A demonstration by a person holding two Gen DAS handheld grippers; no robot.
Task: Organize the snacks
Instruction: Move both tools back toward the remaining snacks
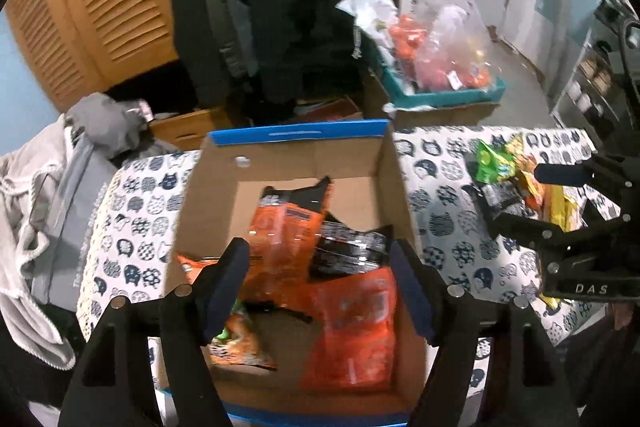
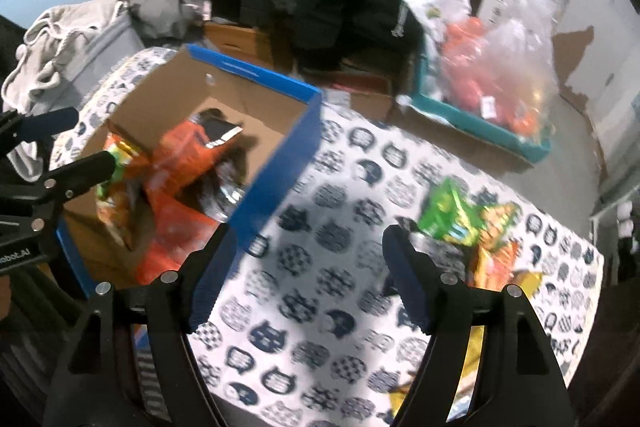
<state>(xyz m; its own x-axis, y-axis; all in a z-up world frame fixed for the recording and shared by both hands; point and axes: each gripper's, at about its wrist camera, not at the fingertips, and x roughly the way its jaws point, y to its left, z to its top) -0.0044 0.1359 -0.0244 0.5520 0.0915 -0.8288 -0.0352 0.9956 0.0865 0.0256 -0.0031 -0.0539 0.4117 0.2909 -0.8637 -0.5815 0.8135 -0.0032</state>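
Snack packets (image 1: 320, 267) are seen already piled inside the open cardboard box (image 1: 296, 143), while a loose heap of snacks (image 2: 472, 231) is left on the cat-print worktop (image 2: 320, 267), at about 2 o'clock from the right gripper (image 2: 308, 279). Both grippers are held with jaws spread wide and nothing between them. The left gripper (image 1: 320, 283) is poised above the box, pointing down into it, its fingers framing the orange packets. The right gripper is angled down over bare cloth between the box, at its 10 o'clock, and the heap. The step in hand is judged to be fetching the next packet from the heap. It would be done well if one packet were taken by a flat edge, not the crinkled middle, so that neighbours are not dragged along. The left gripper should be kept clear of the box opening so that the drop is not blocked.
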